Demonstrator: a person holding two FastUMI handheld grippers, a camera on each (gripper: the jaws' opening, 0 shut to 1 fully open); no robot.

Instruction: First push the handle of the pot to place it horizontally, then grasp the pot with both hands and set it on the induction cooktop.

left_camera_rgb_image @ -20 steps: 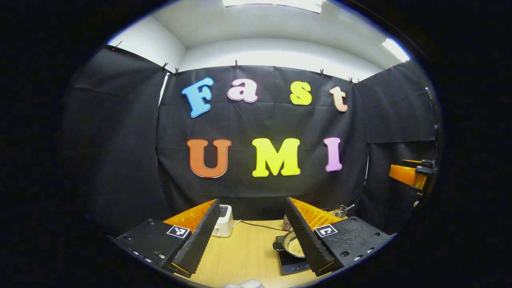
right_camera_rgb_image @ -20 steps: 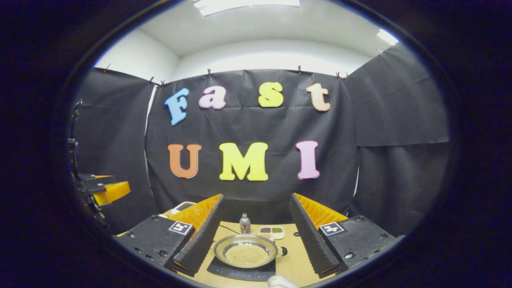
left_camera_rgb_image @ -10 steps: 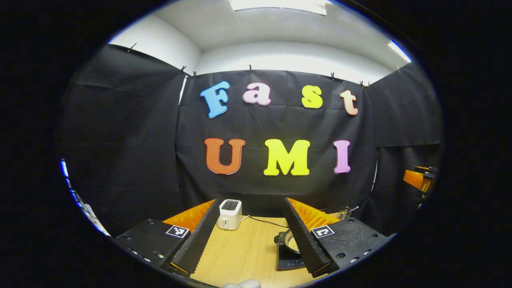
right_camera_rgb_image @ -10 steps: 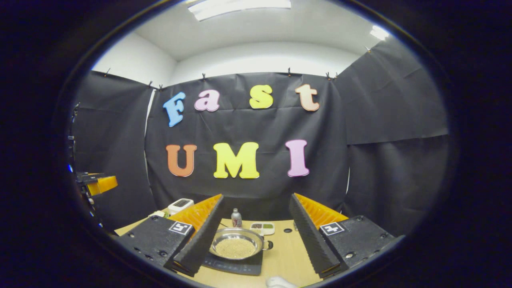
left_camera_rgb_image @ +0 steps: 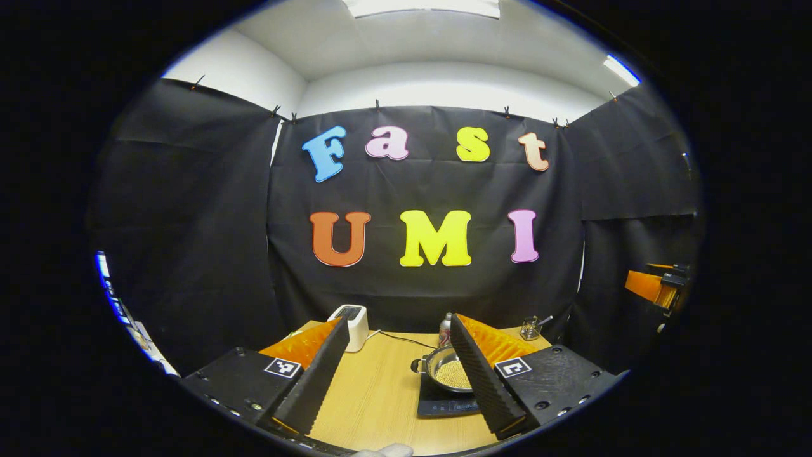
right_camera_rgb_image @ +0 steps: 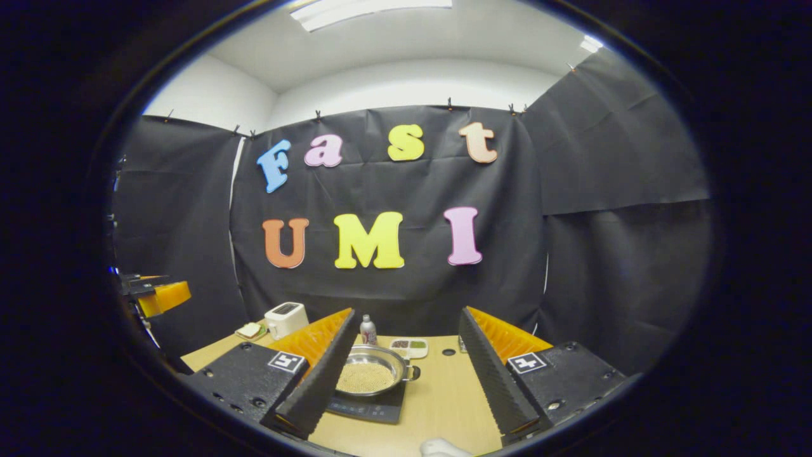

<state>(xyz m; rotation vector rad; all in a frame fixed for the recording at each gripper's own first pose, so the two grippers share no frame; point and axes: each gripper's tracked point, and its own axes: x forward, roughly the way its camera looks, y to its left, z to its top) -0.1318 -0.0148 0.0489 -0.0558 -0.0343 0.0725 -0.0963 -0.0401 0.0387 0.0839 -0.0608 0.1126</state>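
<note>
Both grippers have backed off and drifted since a second ago, jaws spread wide, holding nothing: left gripper (left_camera_rgb_image: 396, 387), right gripper (right_camera_rgb_image: 406, 381). Pot (right_camera_rgb_image: 373, 370) of grains already sits on the induction cooktop (right_camera_rgb_image: 368, 408), side handles level. Toaster (right_camera_rgb_image: 285, 318) behind. Task looks done; nothing left.

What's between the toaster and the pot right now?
In the left gripper view, bare wooden table separates the toaster from the pot; only a thin black cable crosses it.
</note>
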